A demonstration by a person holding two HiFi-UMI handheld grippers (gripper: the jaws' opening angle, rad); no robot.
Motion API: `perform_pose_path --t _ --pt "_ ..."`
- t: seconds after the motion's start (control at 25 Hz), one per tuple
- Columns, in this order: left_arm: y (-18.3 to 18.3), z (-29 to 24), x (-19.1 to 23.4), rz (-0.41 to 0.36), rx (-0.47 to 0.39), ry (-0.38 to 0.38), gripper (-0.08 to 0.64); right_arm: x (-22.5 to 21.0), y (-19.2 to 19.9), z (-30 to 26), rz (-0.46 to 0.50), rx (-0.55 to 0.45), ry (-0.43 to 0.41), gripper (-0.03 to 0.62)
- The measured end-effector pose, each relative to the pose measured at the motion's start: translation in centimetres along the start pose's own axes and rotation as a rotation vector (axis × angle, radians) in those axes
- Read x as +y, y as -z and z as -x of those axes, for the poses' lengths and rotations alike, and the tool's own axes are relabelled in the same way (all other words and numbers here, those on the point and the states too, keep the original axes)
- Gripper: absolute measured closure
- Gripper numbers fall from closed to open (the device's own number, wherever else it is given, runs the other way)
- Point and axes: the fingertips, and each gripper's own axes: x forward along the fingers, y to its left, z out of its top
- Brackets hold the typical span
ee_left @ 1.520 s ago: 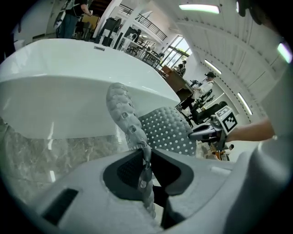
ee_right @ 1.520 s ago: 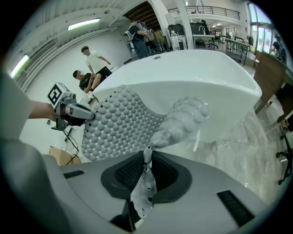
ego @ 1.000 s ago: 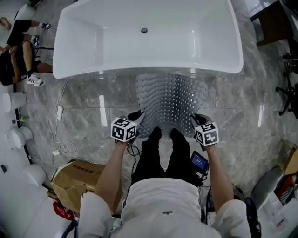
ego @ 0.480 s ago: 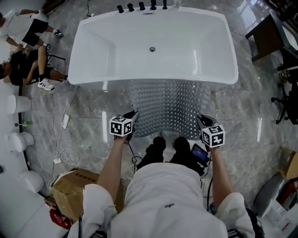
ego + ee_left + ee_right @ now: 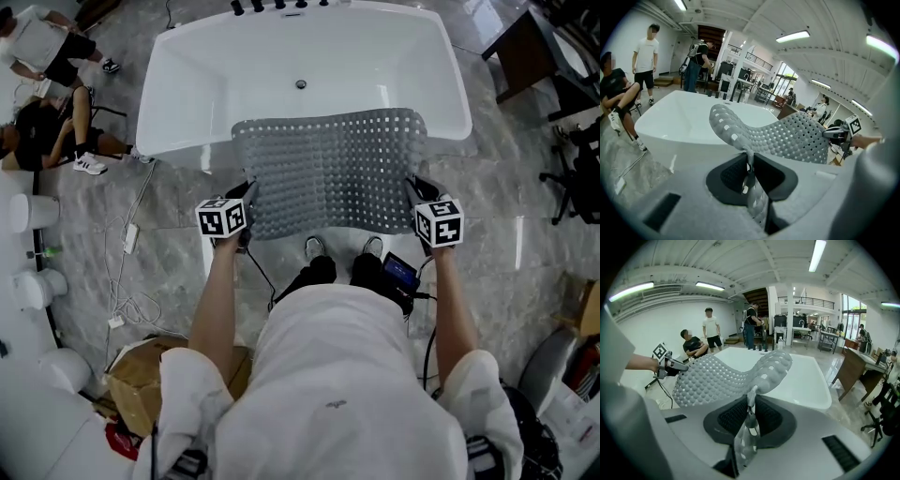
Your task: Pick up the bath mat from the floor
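Note:
The bath mat (image 5: pixel 330 173) is grey, nubbed and full of holes. It hangs spread out in the air between my two grippers, its far edge over the white bathtub's (image 5: pixel 187 89) near rim. My left gripper (image 5: pixel 247 202) is shut on the mat's near left corner (image 5: pixel 749 164). On the near right corner (image 5: pixel 751 416) my right gripper (image 5: pixel 414 190) is shut. In both gripper views the mat (image 5: pixel 787 138) arches up from the jaws toward the tub, sagging in the middle (image 5: pixel 717 378).
The white bathtub stands on a grey marble floor (image 5: pixel 525 253). A cardboard box (image 5: pixel 141 370) and a cable (image 5: pixel 127 281) lie at the left. People (image 5: pixel 47 84) sit and stand at the far left. A chair base (image 5: pixel 572 178) is at the right. My shoes (image 5: pixel 342 253) are below the mat.
Both grippers have risen with the mat: it was lying partly on the floor before the tub and now hangs off the floor, spread wider, reaching over the tub's rim.

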Motion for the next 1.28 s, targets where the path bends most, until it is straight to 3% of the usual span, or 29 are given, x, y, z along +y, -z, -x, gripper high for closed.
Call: perform_pose_path --t 0.32,0.84,1.28 --pt "-6.1 2.8 -1.3 -0.049 -0.169 -0.022 0.508 -3.9 -4.6 4.3 0.037 -0.116 0.109 0.540" --pt "-19.0 10.5 -6.7 -0.213 -0.470 0.015 0.508 -9.2 -15.1 13.5 0.111 -0.353 0.249 0.538" --pt "-26.6 16.9 -6.3 -0.281 -0.620 -0.022 0.508 -10.0 -22.0 18.0 0.125 -0.518 0.313 0.538"
